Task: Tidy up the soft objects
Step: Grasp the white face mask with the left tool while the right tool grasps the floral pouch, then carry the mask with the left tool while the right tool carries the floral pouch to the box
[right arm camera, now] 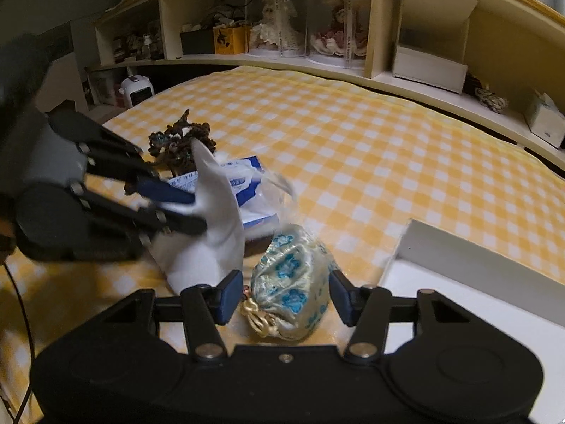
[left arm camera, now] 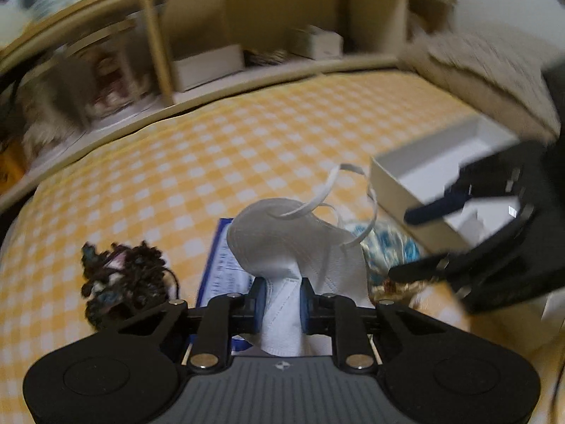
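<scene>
Crowding white mask: blue packet, dark scrunchie.

On the checked cloth I count one white face mask, one blue-and-white packet, one dark tangled yarn bundle, one pale drawstring pouch with blue flowers and one white open box. I carry two grippers. On the shelf behind stand two clear cases with dolls.
</scene>
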`<action>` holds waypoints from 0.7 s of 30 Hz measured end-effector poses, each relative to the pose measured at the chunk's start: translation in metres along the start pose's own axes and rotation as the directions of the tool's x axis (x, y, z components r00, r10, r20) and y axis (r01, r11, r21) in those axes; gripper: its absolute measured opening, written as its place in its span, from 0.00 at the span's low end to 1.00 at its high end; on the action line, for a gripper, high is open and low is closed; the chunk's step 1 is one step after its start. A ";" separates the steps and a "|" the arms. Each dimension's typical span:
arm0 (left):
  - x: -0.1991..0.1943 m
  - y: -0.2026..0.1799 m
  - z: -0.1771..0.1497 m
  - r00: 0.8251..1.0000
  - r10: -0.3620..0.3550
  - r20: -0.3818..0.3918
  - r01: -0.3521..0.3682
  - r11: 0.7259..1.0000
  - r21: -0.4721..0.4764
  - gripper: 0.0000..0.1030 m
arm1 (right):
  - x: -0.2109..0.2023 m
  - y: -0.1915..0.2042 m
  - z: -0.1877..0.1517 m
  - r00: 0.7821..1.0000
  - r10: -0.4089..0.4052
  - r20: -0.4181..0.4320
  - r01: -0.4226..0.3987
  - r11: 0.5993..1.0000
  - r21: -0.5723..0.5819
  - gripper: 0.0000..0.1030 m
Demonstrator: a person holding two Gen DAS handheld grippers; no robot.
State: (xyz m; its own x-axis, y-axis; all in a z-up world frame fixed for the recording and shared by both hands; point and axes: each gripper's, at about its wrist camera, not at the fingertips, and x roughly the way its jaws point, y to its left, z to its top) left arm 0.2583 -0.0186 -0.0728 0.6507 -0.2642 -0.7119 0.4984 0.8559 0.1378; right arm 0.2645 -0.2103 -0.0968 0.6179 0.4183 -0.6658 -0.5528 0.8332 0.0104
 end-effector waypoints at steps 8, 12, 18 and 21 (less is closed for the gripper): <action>-0.016 0.015 0.002 1.000 -0.001 0.003 0.002 0.987 -0.160 0.20 | 0.027 -0.003 -0.002 0.998 0.017 -0.061 -0.014 0.998 0.055 0.46; -0.013 0.021 0.000 0.999 -0.035 -0.022 0.029 0.971 -0.238 0.20 | 0.028 0.000 -0.006 0.996 0.011 -0.091 -0.006 0.998 0.056 0.28; -0.027 0.022 0.000 0.999 -0.033 0.024 0.038 0.960 -0.279 0.20 | 0.006 -0.005 0.001 1.000 -0.015 -0.005 0.016 0.992 0.125 0.21; -0.039 0.024 0.001 0.998 -0.017 0.061 0.035 0.954 -0.299 0.20 | -0.007 -0.010 0.005 0.999 -0.029 0.037 0.022 0.986 0.163 0.21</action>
State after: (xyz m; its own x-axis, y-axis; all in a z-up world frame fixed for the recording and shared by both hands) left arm 0.2457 0.0112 -0.0411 0.6760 -0.3057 -0.6705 0.3266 0.9399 -0.0993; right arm 0.2678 -0.2198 -0.0885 0.6539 0.4074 -0.6375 -0.4402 0.8902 0.1174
